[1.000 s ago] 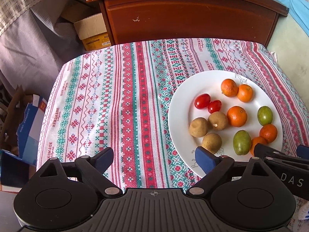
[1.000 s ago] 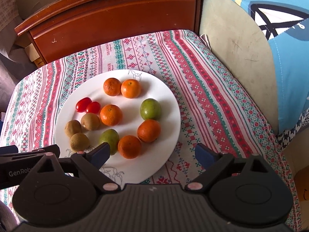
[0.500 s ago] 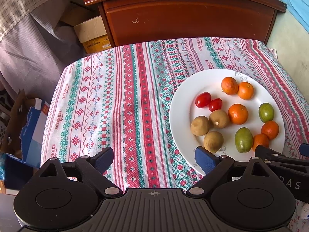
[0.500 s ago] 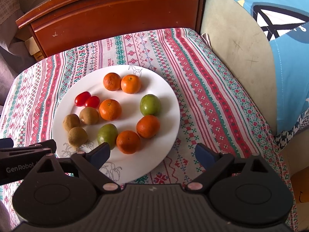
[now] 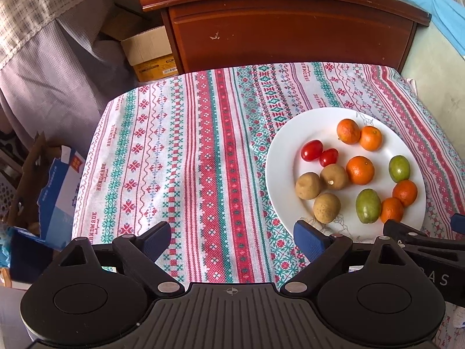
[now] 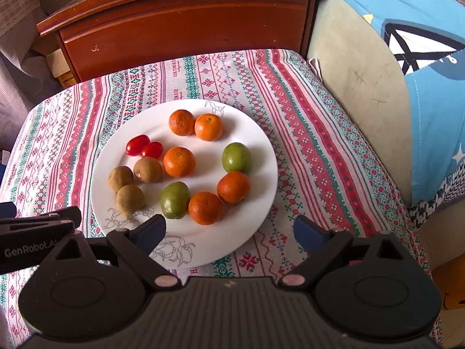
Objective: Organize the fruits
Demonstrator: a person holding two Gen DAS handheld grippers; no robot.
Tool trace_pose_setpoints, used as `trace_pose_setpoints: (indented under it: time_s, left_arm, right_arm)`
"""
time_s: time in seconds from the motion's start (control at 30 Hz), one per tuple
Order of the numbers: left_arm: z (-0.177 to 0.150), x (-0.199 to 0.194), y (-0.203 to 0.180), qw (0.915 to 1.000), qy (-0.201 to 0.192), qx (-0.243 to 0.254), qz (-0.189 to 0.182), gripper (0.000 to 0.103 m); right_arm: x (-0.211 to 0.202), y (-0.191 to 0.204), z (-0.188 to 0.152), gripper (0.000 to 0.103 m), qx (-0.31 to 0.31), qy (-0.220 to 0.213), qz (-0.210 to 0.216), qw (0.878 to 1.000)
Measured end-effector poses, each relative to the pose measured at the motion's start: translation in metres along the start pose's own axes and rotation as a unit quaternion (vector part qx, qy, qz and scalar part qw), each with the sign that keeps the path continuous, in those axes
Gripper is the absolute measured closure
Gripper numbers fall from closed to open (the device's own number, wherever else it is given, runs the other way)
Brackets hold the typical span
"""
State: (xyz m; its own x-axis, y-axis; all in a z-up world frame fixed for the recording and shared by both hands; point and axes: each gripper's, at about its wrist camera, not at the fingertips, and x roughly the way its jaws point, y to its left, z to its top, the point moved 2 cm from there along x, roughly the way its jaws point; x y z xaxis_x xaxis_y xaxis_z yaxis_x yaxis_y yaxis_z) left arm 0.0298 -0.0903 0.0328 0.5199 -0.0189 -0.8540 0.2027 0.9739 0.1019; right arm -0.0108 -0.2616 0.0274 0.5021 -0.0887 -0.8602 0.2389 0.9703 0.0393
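A white plate (image 6: 255,133) on the patterned cloth holds several oranges (image 6: 179,162), two green fruits (image 6: 236,157), two red cherry tomatoes (image 6: 137,144) and three brown fruits (image 6: 147,169). The plate also shows in the left wrist view (image 5: 279,157) at the right. My left gripper (image 5: 232,240) is open and empty, above the cloth left of the plate. My right gripper (image 6: 229,231) is open and empty, above the plate's near rim.
A striped tablecloth (image 5: 186,151) covers the small table. A wooden cabinet (image 5: 284,26) stands behind it. Cardboard boxes (image 5: 148,49) and a blue box (image 5: 58,186) sit to the left. A sofa with blue cloth (image 6: 421,87) is at the right.
Both grippers have drawn back and up a little, so the plate and table appear slightly farther away. The fruits have not moved.
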Motion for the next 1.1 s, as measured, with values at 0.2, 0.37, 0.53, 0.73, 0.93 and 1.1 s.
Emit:
trace_pose_setpoints:
  time_s: [0.2, 0.37, 0.53, 0.73, 0.93, 1.1]
  left_arm:
    - [-0.006, -0.007, 0.009, 1.0, 0.001, -0.007, 0.0, 0.01]
    - [-0.014, -0.013, 0.016, 0.9999, 0.0, -0.009, 0.007, 0.011]
    - [-0.026, -0.02, 0.029, 0.9998, 0.0, -0.018, 0.004, 0.01]
    - [-0.046, -0.022, 0.05, 0.9992, 0.009, -0.039, -0.004, 0.01]
    - [-0.059, -0.025, 0.068, 0.9987, 0.005, -0.051, -0.003, 0.01]
    - [-0.068, -0.022, 0.077, 0.9981, 0.013, -0.059, -0.008, 0.01]
  right_arm:
    - [-0.008, 0.009, -0.007, 0.009, -0.011, 0.0, 0.002, 1.0]
    - [-0.013, 0.017, -0.014, 0.009, -0.019, -0.001, 0.006, 1.0]
    - [-0.017, 0.027, -0.024, 0.009, -0.035, -0.002, 0.022, 0.999]
    - [-0.021, 0.043, -0.051, 0.009, -0.059, -0.006, 0.06, 0.996]
    - [-0.022, 0.061, -0.085, 0.009, -0.069, -0.008, 0.127, 0.989]
    - [-0.016, 0.08, -0.106, 0.008, -0.115, -0.03, 0.13, 0.984]
